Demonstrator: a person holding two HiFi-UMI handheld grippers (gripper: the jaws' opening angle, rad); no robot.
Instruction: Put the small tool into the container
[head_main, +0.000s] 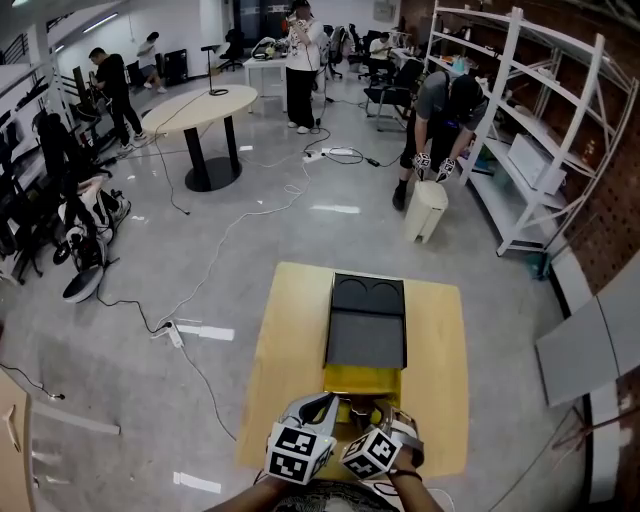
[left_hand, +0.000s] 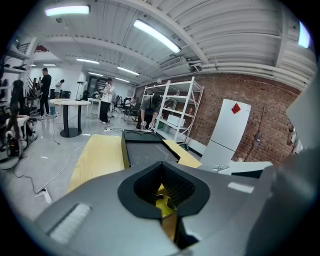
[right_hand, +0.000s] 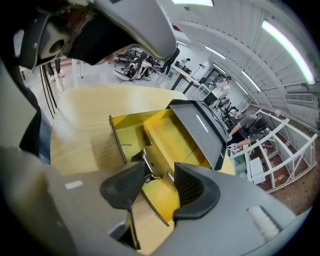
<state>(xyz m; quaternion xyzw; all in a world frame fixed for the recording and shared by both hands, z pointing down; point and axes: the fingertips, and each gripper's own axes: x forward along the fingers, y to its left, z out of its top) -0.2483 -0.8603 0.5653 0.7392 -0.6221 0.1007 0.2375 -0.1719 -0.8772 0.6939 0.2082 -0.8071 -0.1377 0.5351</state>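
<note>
1. Grey workshop floor surrounds a wooden desk (head_main: 290, 330) in the head view. On the desk stands a yellow container (head_main: 360, 378), its black lid swung back. The left gripper (head_main: 328, 408) and right gripper (head_main: 378, 410) both meet the container's near end.
2. The left gripper view looks almost level across the lid. The left gripper (left_hand: 162, 192) is closed, seemingly on a thin yellow edge of the container.
3. The right gripper view looks steeply down into the container (right_hand: 160, 145). The right gripper (right_hand: 155, 187) has its jaws apart, and the small tool (right_hand: 145, 162) lies between them inside the container, pressed by neither pad.
4. Judged best next: draw the right gripper straight back without snagging the tool, with the left bracing the container.
</note>
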